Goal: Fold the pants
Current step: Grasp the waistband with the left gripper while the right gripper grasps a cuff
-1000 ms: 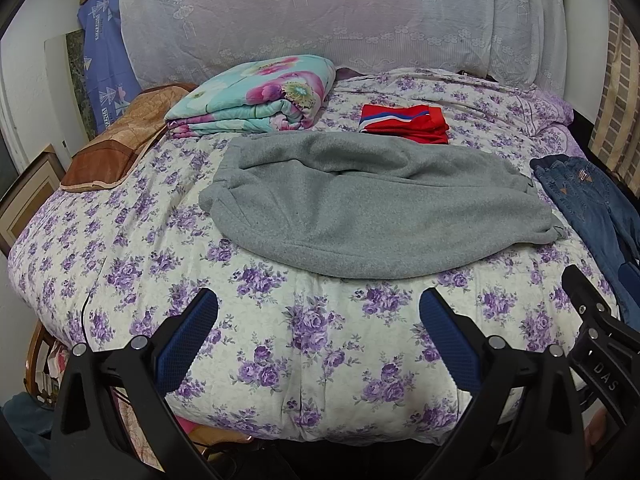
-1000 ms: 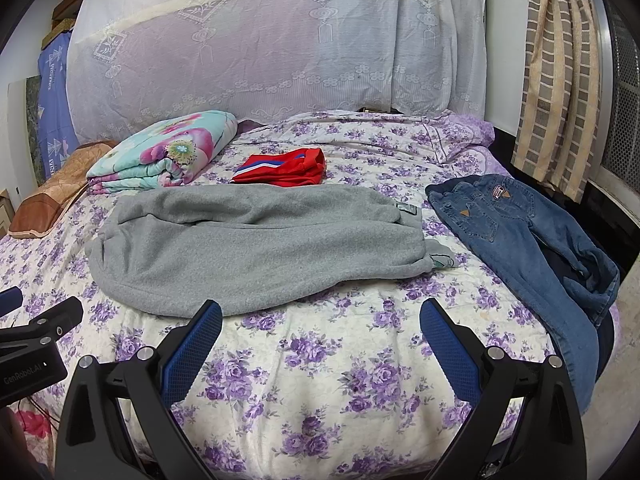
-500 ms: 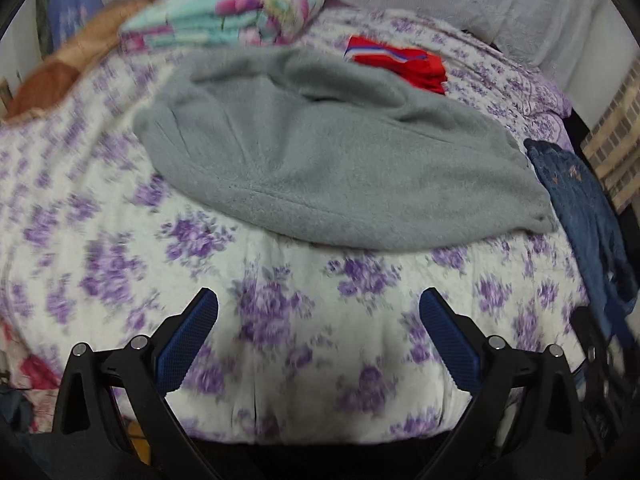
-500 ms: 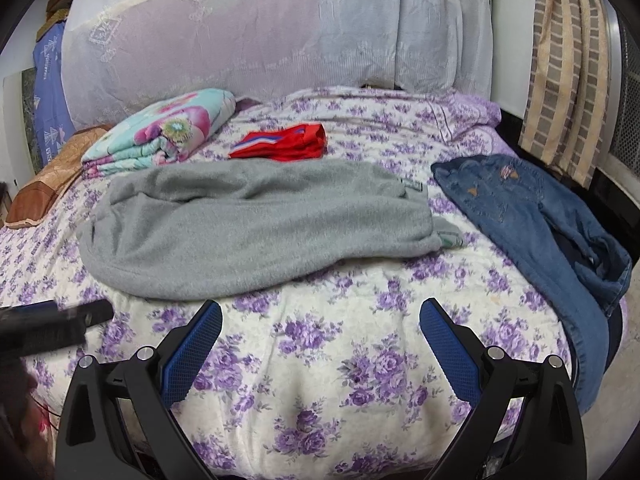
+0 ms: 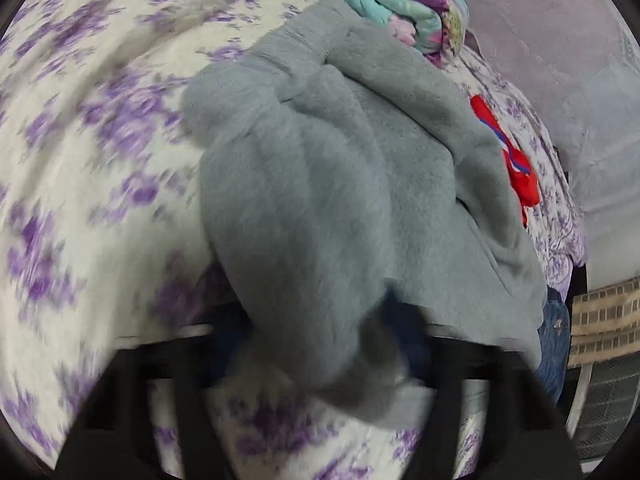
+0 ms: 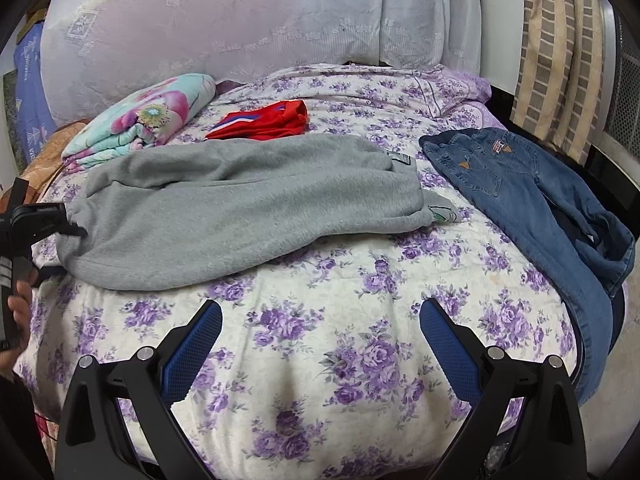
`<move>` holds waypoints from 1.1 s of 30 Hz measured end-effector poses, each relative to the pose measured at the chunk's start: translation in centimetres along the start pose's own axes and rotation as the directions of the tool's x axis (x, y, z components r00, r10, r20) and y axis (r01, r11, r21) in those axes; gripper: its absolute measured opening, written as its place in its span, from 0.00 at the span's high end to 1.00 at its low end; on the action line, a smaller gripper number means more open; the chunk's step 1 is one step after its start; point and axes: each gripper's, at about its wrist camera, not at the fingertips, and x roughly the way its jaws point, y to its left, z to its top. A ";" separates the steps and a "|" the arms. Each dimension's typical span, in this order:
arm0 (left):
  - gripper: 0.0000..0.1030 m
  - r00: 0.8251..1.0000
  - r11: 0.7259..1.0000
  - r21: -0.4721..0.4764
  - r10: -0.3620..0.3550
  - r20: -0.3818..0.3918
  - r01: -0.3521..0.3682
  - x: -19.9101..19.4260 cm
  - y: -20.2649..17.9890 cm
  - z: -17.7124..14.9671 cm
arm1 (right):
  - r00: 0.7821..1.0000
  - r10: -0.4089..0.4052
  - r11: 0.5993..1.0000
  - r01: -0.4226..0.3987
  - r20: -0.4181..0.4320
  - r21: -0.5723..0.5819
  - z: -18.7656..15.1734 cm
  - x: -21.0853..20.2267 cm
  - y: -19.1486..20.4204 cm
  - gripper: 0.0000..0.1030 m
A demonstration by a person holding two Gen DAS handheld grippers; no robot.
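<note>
At the left end of the soft grey fleece pants (image 6: pixel 240 208) on the flowery bed (image 6: pixel 340 320), my left claw (image 5: pixel 320 344) now pinches them. My right claw (image 6: pixel 320 336) waits open, so folding can start.

The left wrist view sits right against the grey pants (image 5: pixel 340 184), blurred; the right wrist view looks from the bed's (image 6: pixel 320 344) foot toward the headboard. Both share the pants.
</note>
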 end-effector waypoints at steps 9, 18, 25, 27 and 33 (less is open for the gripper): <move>0.87 0.989 0.997 0.070 -0.036 0.145 0.026 -1.9 0.8 -0.8 | 0.992 0.114 0.993 -0.113 -0.050 0.024 0.7 1.6 -4.6 0.03; 0.87 0.990 0.995 0.095 -0.041 0.136 0.029 -1.3 1.4 -0.8 | 0.889 0.423 0.822 -0.294 -0.177 0.489 6.0 14.2 -12.2 0.17; 0.86 0.993 0.996 0.081 -0.050 0.106 0.042 -0.6 2.0 0.1 | 0.901 0.392 0.748 -0.193 -0.188 0.635 5.9 22.2 -15.1 0.85; 0.87 0.993 0.997 0.071 -0.034 0.110 0.026 -0.4 1.8 0.4 | 0.883 0.445 0.686 -0.229 -0.150 0.691 5.5 23.4 -15.9 0.90; 0.89 0.983 0.991 0.127 0.020 0.183 -0.043 -3.8 0.7 -1.5 | 0.888 0.456 0.709 -0.319 -0.064 0.629 6.1 16.4 -16.1 0.91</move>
